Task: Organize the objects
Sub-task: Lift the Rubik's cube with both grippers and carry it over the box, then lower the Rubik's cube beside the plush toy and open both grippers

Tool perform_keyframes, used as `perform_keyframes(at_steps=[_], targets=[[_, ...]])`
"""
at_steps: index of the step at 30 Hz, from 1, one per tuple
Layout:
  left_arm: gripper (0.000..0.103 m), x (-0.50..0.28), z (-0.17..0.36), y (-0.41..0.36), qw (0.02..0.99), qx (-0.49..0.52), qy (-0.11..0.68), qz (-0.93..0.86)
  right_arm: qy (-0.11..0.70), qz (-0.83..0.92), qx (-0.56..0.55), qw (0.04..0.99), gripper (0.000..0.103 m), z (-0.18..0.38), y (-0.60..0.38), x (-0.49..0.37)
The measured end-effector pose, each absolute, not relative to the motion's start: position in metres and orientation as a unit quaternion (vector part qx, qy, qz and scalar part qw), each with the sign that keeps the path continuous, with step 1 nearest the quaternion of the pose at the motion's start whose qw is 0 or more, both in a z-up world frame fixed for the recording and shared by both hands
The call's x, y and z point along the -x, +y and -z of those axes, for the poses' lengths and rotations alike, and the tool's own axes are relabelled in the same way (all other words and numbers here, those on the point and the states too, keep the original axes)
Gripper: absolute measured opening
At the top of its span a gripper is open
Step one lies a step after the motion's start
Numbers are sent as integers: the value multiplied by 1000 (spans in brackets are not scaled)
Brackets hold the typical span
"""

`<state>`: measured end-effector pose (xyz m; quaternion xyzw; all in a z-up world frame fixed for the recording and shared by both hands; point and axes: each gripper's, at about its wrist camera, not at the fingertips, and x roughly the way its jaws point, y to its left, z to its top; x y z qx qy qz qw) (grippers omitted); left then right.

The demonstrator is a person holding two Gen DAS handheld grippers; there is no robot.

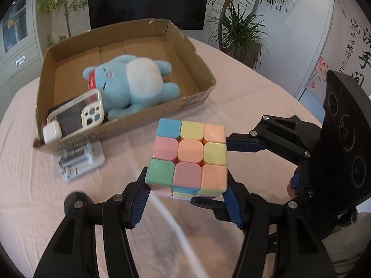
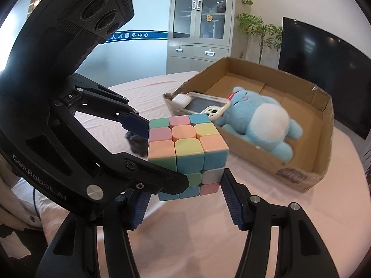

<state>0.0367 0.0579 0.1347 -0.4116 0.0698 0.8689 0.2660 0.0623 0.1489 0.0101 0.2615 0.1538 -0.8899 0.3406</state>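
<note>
A pastel puzzle cube (image 1: 187, 155) hangs above the pink tablecloth, held by both grippers at once. My left gripper (image 1: 187, 180) is shut on its lower sides, blue pads pressing left and right. My right gripper (image 1: 222, 171) reaches in from the right and clamps the cube's other two faces. In the right wrist view the cube (image 2: 185, 148) sits between my right gripper (image 2: 186, 185) pads, and the left gripper (image 2: 157, 153) grips it from the left. Beyond it lies the open cardboard box (image 1: 197, 53).
The box (image 2: 322, 143) holds a blue plush toy (image 1: 136, 81), a phone in a clear case (image 1: 76, 113) and a white earbuds case (image 1: 52, 133). A grey phone stand (image 1: 81, 159) lies on the cloth in front of the box. A small dark object (image 2: 136, 143) rests on the table.
</note>
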Motion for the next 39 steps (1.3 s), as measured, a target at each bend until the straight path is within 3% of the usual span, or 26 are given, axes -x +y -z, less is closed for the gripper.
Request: perform_keyframes(at_steps=[25,39], targets=[[56,73,-249,139,282,338,120,-890,183,923,-170,292,57,-120,223,41],[57,143,-198,179,293,383,139,-865,135,928,-218,269,57,-80,260,110]])
